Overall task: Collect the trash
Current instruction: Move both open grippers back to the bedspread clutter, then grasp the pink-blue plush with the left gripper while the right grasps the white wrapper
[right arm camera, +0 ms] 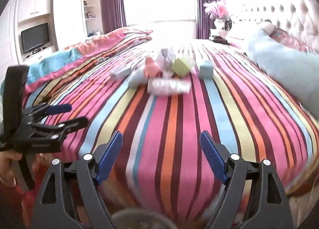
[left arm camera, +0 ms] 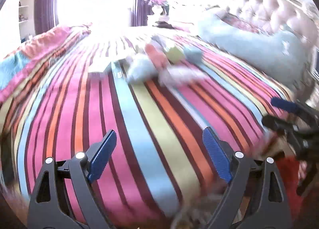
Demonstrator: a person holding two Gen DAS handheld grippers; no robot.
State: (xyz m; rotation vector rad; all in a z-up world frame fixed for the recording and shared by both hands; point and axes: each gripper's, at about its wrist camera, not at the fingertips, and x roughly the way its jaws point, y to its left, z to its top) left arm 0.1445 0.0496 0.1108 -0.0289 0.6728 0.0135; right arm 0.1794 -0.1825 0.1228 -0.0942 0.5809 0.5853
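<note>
Both claws hang over the near end of the striped bed [right arm camera: 169, 129], and neither has anything in it. The left claw [left arm camera: 159, 155] is spread wide, its blue pads well apart with only the bedcover showing between them; the right claw [right arm camera: 161, 155] is released in the same way, also empty. In the right wrist view the left claw appears at the left edge, gripped by a hand [right arm camera: 8, 167]; in the left wrist view the right claw shows at the right edge, pointing inward over the bed. The trash — a small heap [right arm camera: 163, 73] — lies in the middle of the bed, well ahead of both claws and not touched by either. In that heap I can pick out a pale clear wrapper or bag [right arm camera: 169, 87] lying nearest the claws, a green box [right arm camera: 182, 66] behind it, a light blue box [right arm camera: 206, 71] just to the right of the green one, and a pink piece [right arm camera: 151, 67] to the left; motion blur hides finer detail. Left of the heap a rumpled striped blanket [right arm camera: 89, 53] is bunched along the bed's far edge, and right of the heap a pale blue pillow [right arm camera: 279, 63] lies against the tufted headboard [right arm camera: 289, 15]. Beyond the heap, past the bed, a vase of pink flowers [right arm camera: 218, 12] stands by the bright window.
</note>
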